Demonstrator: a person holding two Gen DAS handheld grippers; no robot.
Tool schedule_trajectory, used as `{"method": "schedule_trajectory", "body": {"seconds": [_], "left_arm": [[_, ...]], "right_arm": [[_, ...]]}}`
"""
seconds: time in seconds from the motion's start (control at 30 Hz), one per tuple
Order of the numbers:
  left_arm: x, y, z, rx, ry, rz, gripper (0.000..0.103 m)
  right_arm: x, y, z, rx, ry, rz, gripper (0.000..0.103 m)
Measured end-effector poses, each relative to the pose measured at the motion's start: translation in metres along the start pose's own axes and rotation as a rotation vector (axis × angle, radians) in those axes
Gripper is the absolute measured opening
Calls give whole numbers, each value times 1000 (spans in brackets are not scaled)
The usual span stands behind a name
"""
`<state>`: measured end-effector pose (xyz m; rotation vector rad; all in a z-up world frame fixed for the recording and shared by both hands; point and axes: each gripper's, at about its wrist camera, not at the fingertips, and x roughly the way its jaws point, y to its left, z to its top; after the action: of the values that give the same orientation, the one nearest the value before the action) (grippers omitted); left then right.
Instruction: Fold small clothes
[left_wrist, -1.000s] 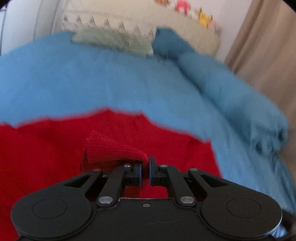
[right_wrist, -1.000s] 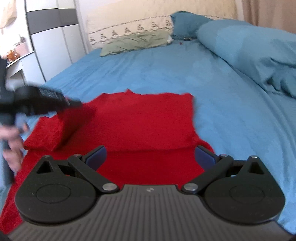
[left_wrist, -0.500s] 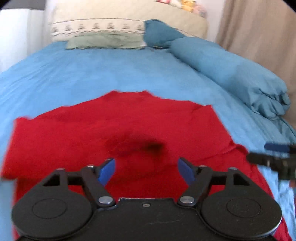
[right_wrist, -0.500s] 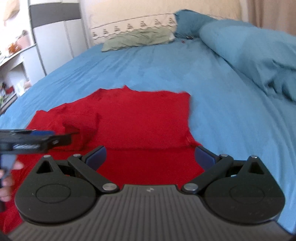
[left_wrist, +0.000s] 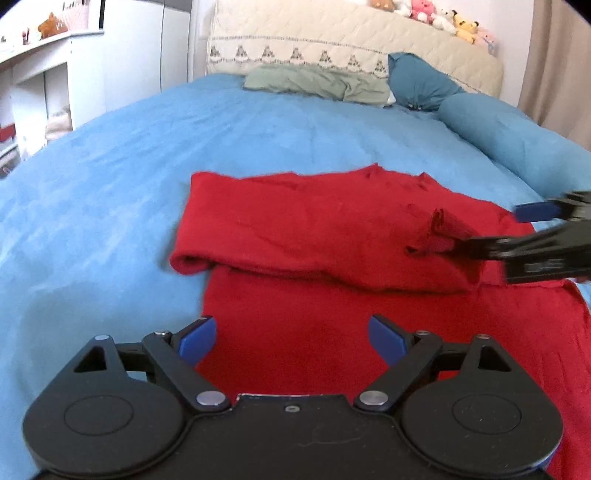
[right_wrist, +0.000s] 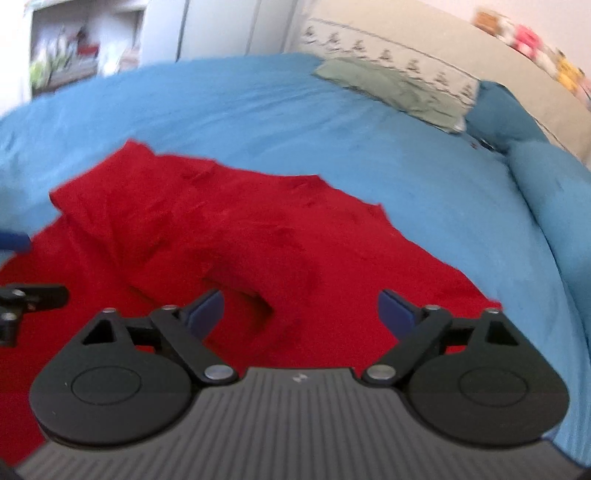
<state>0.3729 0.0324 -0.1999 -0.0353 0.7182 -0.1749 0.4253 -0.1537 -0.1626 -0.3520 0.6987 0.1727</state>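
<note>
A red garment (left_wrist: 317, 236) lies on the blue bed sheet (left_wrist: 110, 177), its far part folded over into a band across the middle. My left gripper (left_wrist: 291, 338) is open and empty, low over the near part of the garment. My right gripper (right_wrist: 301, 308) is open over the garment (right_wrist: 229, 236), with a raised fold of red cloth between its jaws. In the left wrist view the right gripper (left_wrist: 480, 230) reaches in from the right, and a bunched bit of red cloth (left_wrist: 432, 236) sits at its lower finger.
A green pillow (left_wrist: 314, 81), a dark blue pillow (left_wrist: 417, 86) and a rolled blue duvet (left_wrist: 517, 144) lie at the head and right side of the bed. A cream headboard (left_wrist: 351, 40) with plush toys stands behind. White shelves (left_wrist: 40, 77) stand left.
My left gripper has let go of the red cloth, opened and pulled back. The garment's far part now lies folded over. My right gripper has moved in over the cloth.
</note>
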Motion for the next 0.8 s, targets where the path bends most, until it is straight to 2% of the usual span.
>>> {"method": "schedule_trajectory", "body": {"seconds": [0.07,0.13,0.2,0.23,0.27,0.4,0.57,0.67,0.73,0.8], "left_arm": [[1,1,-1,-2,-7,-5,92],[2,3,-3,-15,-3,-5,92],[1,6,-3,-30,-3,-21,92],[-4,10,-5,-35,-7,-26,92],[-5,11,-5,-40,-11,-30,92],[-9,14,-4,-60,-27,-36,92],[-11,16,-4,-75,-29,-41,92],[-12,18,-5,-83,-28,-39,92],[-12,19,-6,-89,-25,-40,92],[-11,21,-6,-93,-20,-39,92]], "right_arm": [[17,7,7,-22,26,0,89],[30,10,14,-18,45,-4,72],[35,6,18,18,45,1,55],[34,1,19,49,42,2,38],[33,-6,20,95,43,-1,33],[20,-42,8,310,19,-14,33],[14,-82,-39,624,43,50,34],[15,-90,-66,747,57,79,45],[14,-90,-75,778,36,97,58],[13,-88,-75,783,19,112,64]]}}
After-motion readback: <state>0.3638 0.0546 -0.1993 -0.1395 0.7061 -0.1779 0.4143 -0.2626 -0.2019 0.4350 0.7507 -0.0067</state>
